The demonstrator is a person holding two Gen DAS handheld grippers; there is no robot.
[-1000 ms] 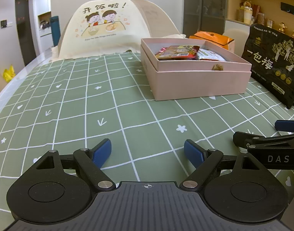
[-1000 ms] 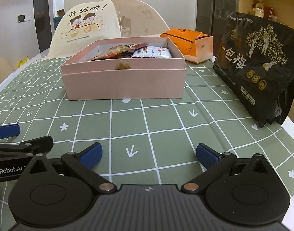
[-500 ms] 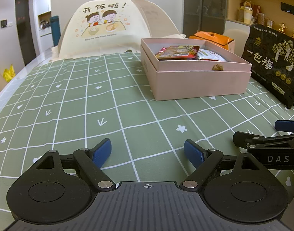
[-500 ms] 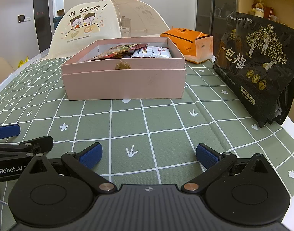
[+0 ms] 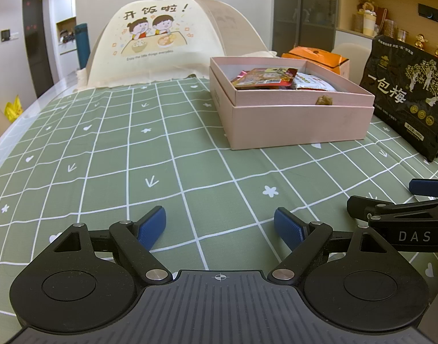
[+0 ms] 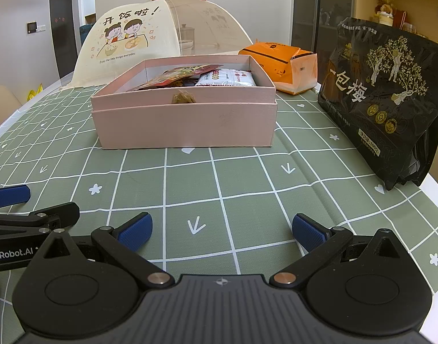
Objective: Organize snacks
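An open pink box (image 5: 299,120) (image 6: 187,126) stands on the green checked tablecloth and holds a red snack packet (image 5: 263,78) (image 6: 176,77) and a white snack packet (image 6: 227,78). A small brown snack (image 6: 183,97) (image 5: 323,101) rests on the box's near rim. A large black snack bag (image 6: 385,100) (image 5: 408,97) stands right of the box. An orange package (image 6: 282,66) (image 5: 316,58) lies behind it. My left gripper (image 5: 220,226) is open and empty, low over the cloth. My right gripper (image 6: 222,229) is open and empty beside it.
A cream mesh food cover (image 5: 161,43) (image 6: 150,43) with a cartoon print stands at the far end of the table. The table's right edge (image 6: 436,189) runs close past the black bag. Shelves with jars stand behind at the right.
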